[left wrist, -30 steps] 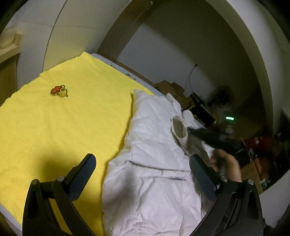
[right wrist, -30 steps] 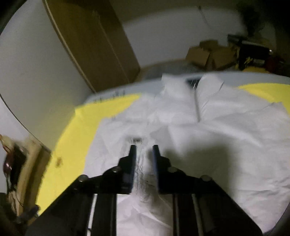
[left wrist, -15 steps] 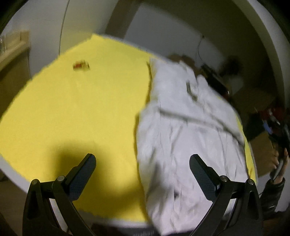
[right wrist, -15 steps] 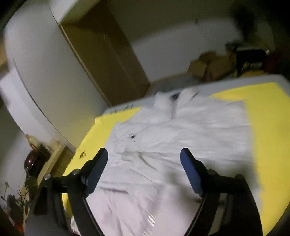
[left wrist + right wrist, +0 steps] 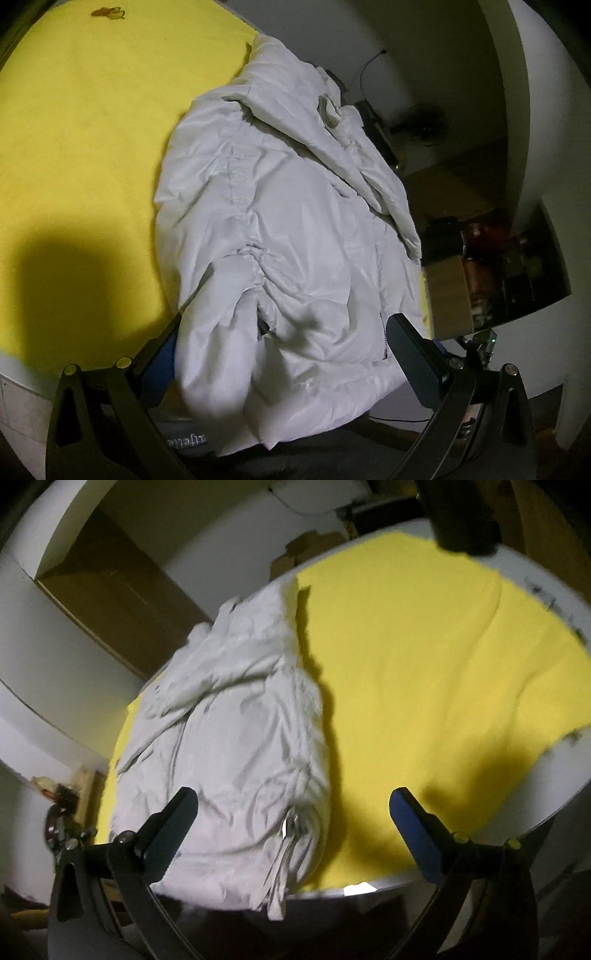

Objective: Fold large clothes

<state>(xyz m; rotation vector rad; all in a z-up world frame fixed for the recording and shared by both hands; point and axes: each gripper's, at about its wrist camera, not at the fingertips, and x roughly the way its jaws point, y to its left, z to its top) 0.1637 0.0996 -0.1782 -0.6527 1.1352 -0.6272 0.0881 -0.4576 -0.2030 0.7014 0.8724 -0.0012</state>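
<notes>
Two grippers, both spread wide, holding nothing. White jacket [image 5: 295,229] lies bunched on yellow worktop [image 5: 81,129], long axis 6-to-12, hem spilling over near edge. Left gripper [image 5: 280,354] straddles hem at 6; right gripper [image 5: 293,823] has it toward 10. Left's nearer, I'd judge.

We see a large white puffy quilted jacket [image 5: 295,229] lying crumpled on the yellow fleece cloth [image 5: 81,122] that covers the table. It is folded lengthwise into a thick, narrow bundle [image 5: 229,746], its surface creased and gathered along a stitched seam. One end hangs over the near table edge, and a zipper shows at the layered edge there. In our left view, the collar end lies at the far side.
</notes>
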